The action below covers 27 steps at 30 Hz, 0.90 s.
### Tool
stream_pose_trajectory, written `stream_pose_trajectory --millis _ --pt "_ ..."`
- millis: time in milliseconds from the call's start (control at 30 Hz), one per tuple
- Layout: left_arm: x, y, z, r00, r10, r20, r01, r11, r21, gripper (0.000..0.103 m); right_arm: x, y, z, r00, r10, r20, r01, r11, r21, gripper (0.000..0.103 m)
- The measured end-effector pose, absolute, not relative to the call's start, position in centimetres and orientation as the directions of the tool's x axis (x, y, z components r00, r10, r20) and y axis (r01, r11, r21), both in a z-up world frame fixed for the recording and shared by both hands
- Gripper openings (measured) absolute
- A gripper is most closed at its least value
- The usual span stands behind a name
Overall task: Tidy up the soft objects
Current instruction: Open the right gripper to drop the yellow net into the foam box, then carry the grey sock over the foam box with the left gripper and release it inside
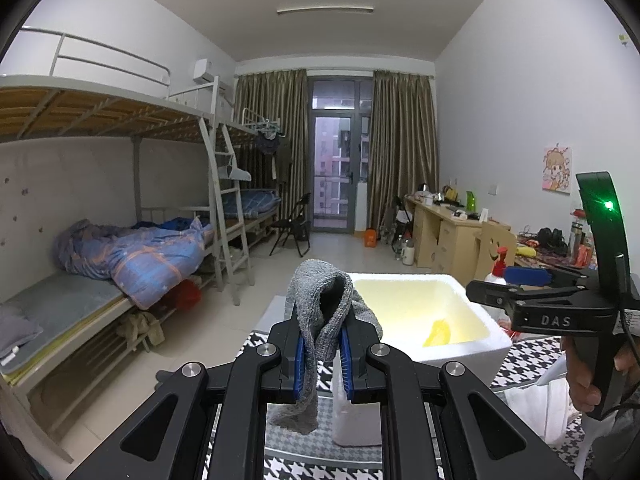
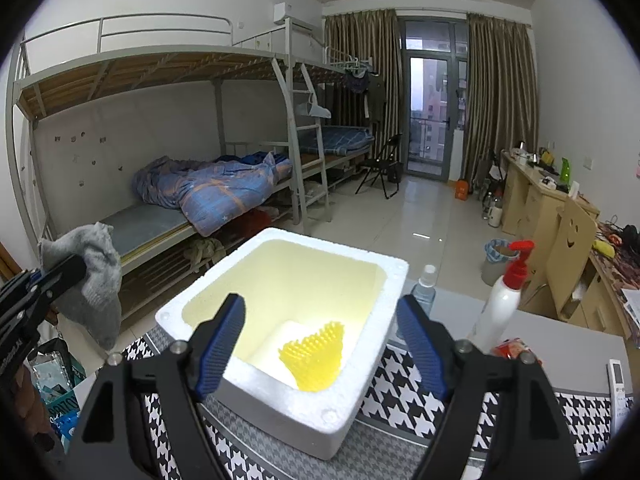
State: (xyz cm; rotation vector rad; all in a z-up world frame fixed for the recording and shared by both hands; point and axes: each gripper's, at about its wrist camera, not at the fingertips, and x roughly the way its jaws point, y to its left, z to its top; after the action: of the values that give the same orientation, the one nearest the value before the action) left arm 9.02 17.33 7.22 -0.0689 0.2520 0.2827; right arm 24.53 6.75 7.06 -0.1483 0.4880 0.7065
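While left gripper (image 1: 323, 354) clamps grey sock (image 1: 324, 304), right gripper (image 2: 320, 344) gapes wide, empty, above foam box (image 2: 348, 404); yellow scrubber (image 2: 314, 360) inside.

Plenty of room straight above the foam box (image 2: 394, 276): mouth wide open, only a yellow bristly pad (image 2: 314, 360) lying in the near right corner of the bottom, rest of the floor bare. Right tool (image 2: 320, 344) spread wide over the near rim, nothing between its fingers. Tighter on the right side: clear bottle (image 2: 425, 290) just beside the box wall, white pump bottle (image 2: 502, 304) a bit further out, red packet (image 2: 514, 348) near its base. Left side open, apart from the left tool (image 2: 60, 276) hanging there clamped on a grey sock (image 2: 94, 280), clear of the box. Patterned desk (image 2: 400, 392) bare in front.
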Motion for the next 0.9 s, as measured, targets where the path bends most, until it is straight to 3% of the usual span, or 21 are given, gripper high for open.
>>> stream_pose_trajectory --millis 133,267,900 --pt "9.4 17.2 7.4 0.935 0.252 -0.251 -0.269 0.962 -0.035 0.015 24.4 6.2 7.2 0.649 0.596 -0.473 -0.655 0.754 0.051 0.085" --pt "10.0 16.7 7.7 0.94 0.238 -0.246 -0.252 0.967 -0.026 0.015 24.3 5.8 7.3 0.664 0.595 -0.452 -0.645 0.762 0.057 0.098" --pt "12.7 14.8 8.2 0.952 0.144 -0.271 -0.155 0.988 -0.02 0.015 23.6 3.0 7.0 0.696 0.573 -0.432 -0.621 0.783 0.039 0.098"
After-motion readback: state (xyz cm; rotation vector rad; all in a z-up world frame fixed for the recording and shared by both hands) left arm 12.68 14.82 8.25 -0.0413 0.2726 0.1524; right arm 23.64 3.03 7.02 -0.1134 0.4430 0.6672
